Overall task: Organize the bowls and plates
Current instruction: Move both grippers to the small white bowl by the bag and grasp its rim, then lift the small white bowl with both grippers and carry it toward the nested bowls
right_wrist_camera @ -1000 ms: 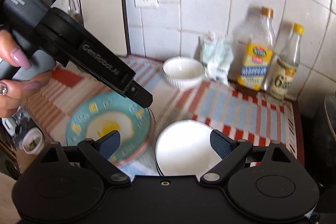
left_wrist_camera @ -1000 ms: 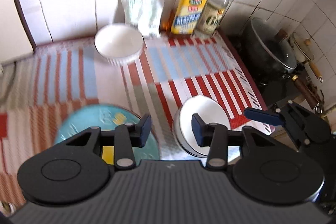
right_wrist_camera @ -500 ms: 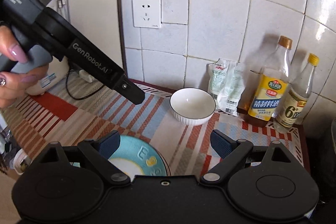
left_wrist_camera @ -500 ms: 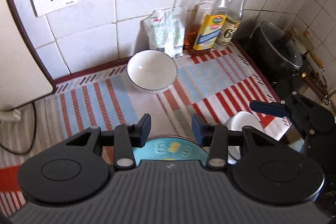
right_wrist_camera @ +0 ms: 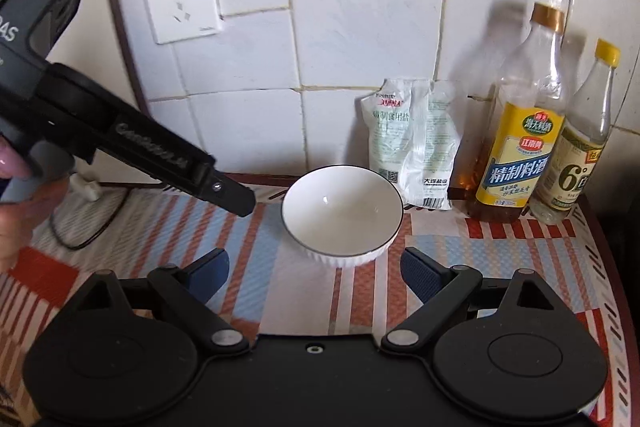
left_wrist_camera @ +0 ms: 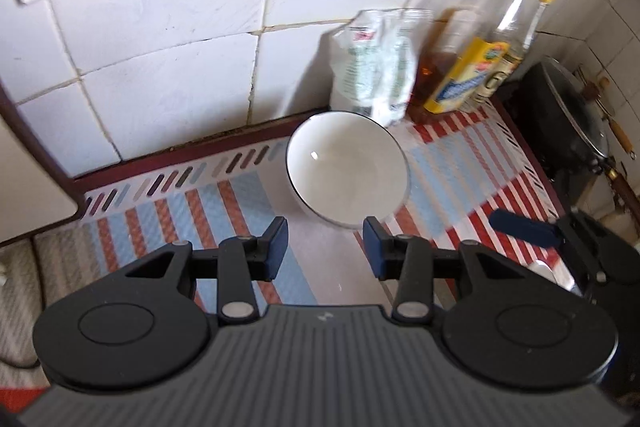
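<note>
While the left gripper [left_wrist_camera: 325, 243] is slowly closing on nothing, the right gripper [right_wrist_camera: 315, 273] is held wide open and empty near the white bowl [right_wrist_camera: 342, 211].

Striped red and blue mat [right_wrist_camera: 248, 227] over the worktop, white wall socket [right_wrist_camera: 182, 1] on the tiled wall, crumpled white packet [right_wrist_camera: 412, 143] leaning there, two bottles, yellow-labelled [right_wrist_camera: 520, 143] and yellow-capped [right_wrist_camera: 580, 143], dark lidded pot [left_wrist_camera: 576, 131] beside the mat.

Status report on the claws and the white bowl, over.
Left claw closing, empty; right claw open, empty. White bowl upright on striped mat, untouched. Salt bags close behind it; path clear.
</note>
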{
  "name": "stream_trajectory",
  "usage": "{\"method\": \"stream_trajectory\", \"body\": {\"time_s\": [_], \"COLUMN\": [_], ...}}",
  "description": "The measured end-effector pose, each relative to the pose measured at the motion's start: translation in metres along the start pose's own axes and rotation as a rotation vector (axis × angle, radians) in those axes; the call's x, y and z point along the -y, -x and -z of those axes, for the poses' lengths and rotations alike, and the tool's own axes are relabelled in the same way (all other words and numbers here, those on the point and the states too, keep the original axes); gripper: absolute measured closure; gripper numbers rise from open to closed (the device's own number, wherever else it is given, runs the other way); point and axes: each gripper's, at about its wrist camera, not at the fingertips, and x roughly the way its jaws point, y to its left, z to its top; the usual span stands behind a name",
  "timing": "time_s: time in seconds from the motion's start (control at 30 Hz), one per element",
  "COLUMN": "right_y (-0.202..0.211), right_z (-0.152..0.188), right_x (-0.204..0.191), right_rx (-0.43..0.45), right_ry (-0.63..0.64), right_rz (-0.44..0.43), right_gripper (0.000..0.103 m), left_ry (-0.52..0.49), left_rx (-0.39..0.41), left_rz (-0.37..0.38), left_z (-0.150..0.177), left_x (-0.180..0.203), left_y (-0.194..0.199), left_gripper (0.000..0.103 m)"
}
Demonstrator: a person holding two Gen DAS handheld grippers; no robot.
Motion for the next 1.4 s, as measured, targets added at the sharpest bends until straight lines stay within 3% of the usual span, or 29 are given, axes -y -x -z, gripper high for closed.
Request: {"method": "stream_trajectory", "body": {"time_s": [0.37, 0.5, 0.57, 0.67, 0.77, 1.07, 1.4], "right_y": [-0.090, -0.106, -0.115, -0.127, -0.133, -0.111, -0.027], "right_z": [0.008, 0.009, 0.008, 0.006, 0.001, 0.001, -0.004], "right_x": [-0.002, -0.002, 0.000, 0.009, 0.014, 0.005, -0.016], "right_rx": [-0.105, -0.089, -0.093, -0.097, -0.117, -0.089, -0.030], "right_ry": [-0.035, -0.006, -0.005, -0.035, -0.070, -0.037, 0.025], "right_rz": [0.099, 0.121, 0.125, 0.132, 0.105, 0.093, 0.097], "right_gripper": [0.008, 0.008, 0.006, 0.005, 0.006, 0.005, 0.005], "left_ry": [0.031, 0.047, 0.070, 0.049, 0.005, -0.064, -0.143], "left_rx": [-0.074, -0.093, -0.086, -0.078, -0.085, -0.095, -0.056], "left_rz": [0.023, 0.032, 0.060, 0.038, 0.018, -0.031, -0.055], "left_z": [-0.021, -0.022, -0.021, -0.021, -0.022, -0.020, 0.001], "left_x": [-0.020, -0.025, -0.029, -0.031, -0.027, -0.005, 0.037], "left_y": [-0.084, -0.103, -0.109, -0.112, -0.112, -0.091, -0.010], "left_gripper": [0.065, 0.066, 0.073, 0.086, 0.089, 0.089, 0.088]}}
